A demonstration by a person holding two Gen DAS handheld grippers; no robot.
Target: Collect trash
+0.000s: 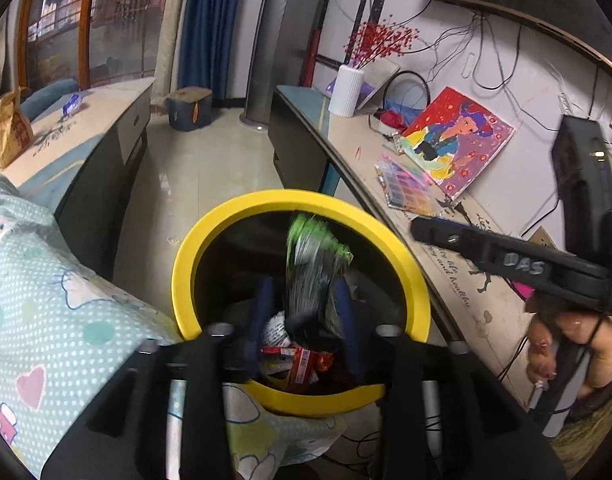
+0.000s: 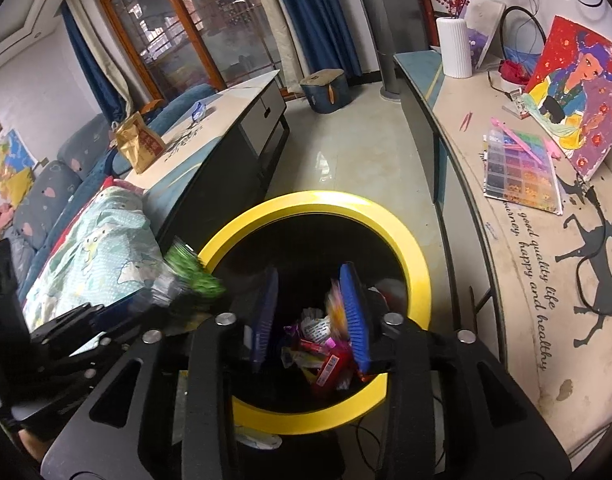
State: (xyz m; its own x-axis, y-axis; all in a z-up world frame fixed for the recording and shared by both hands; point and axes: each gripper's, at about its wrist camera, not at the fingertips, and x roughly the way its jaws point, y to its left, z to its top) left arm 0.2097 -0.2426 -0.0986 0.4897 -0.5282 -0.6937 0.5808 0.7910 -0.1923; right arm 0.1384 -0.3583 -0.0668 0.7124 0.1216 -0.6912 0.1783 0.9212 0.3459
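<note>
Home living room, sofa (image 2: 45, 184) (patterned cushions), blue curtains (image 2: 306, 12), low cabinet (image 2: 233, 120), flower vase (image 2: 456, 46)

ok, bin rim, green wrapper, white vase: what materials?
Bin rim: likely moulded plastic, smooth glossy yellow with light glare. Green wrapper: thin crinkly foil or plastic film, shiny, blurred. White vase: ribbed matte white, ceramic or plastic; can't tell which.
</note>
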